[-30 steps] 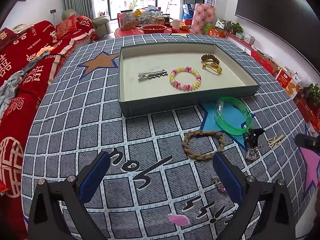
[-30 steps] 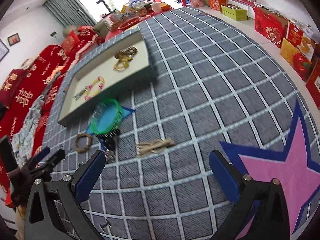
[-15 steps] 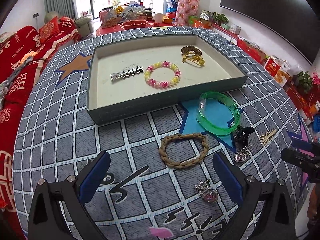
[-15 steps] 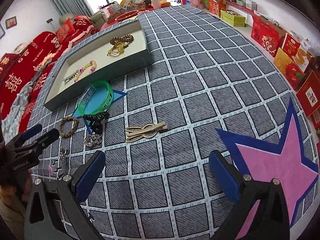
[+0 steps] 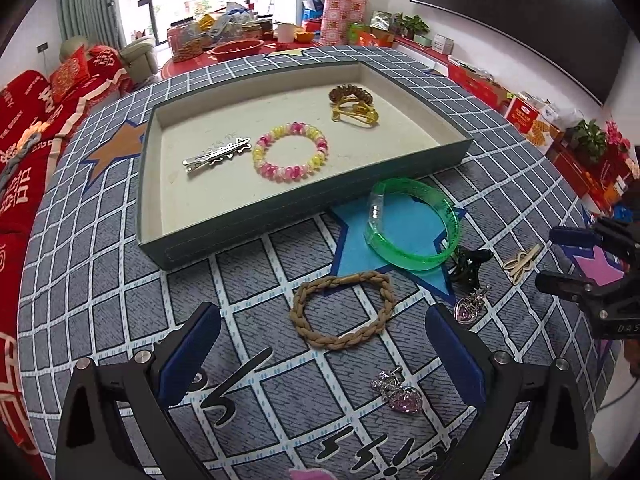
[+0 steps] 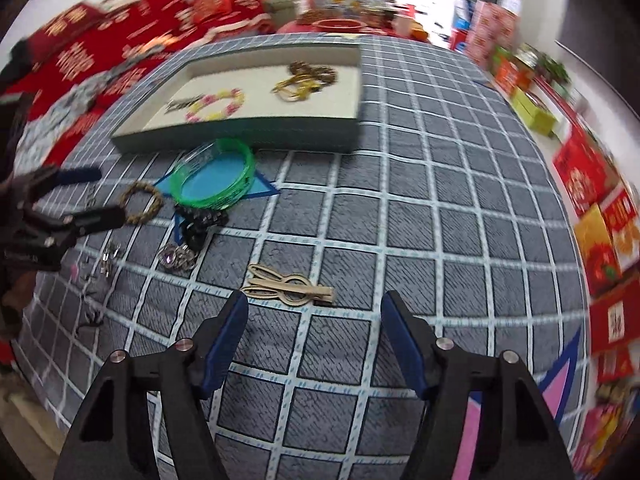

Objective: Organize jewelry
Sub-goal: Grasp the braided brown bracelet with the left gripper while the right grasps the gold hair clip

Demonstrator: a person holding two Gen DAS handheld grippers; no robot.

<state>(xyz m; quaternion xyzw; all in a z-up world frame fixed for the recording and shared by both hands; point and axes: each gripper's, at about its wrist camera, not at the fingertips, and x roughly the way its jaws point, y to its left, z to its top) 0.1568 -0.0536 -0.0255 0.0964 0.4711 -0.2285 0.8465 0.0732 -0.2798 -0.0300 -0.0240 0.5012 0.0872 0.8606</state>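
Observation:
A grey tray (image 5: 304, 216) holds a silver clip (image 5: 216, 154), a pink-yellow bead bracelet (image 5: 291, 152) and gold and brown pieces (image 5: 354, 108). On the cloth lie a braided bracelet (image 5: 343, 310), a green bangle (image 5: 414, 224), a black claw clip (image 5: 468, 266), two heart pendants (image 5: 400, 390) and a wooden rabbit clip (image 6: 290, 286). My left gripper (image 5: 320, 346) is open, just short of the braided bracelet. My right gripper (image 6: 316, 338) is open, just short of the rabbit clip.
A checked cloth with stars (image 6: 420, 208) covers the round table. A red sofa (image 5: 28, 120) stands to the left, red boxes (image 6: 608, 232) on the floor to the right. More small trinkets (image 6: 106, 258) lie near the left gripper.
Both grippers have moved forward. The braided bracelet now lies closer to the left fingers, and the right gripper has swung over to face the rabbit clip, with its fingers less wide apart.

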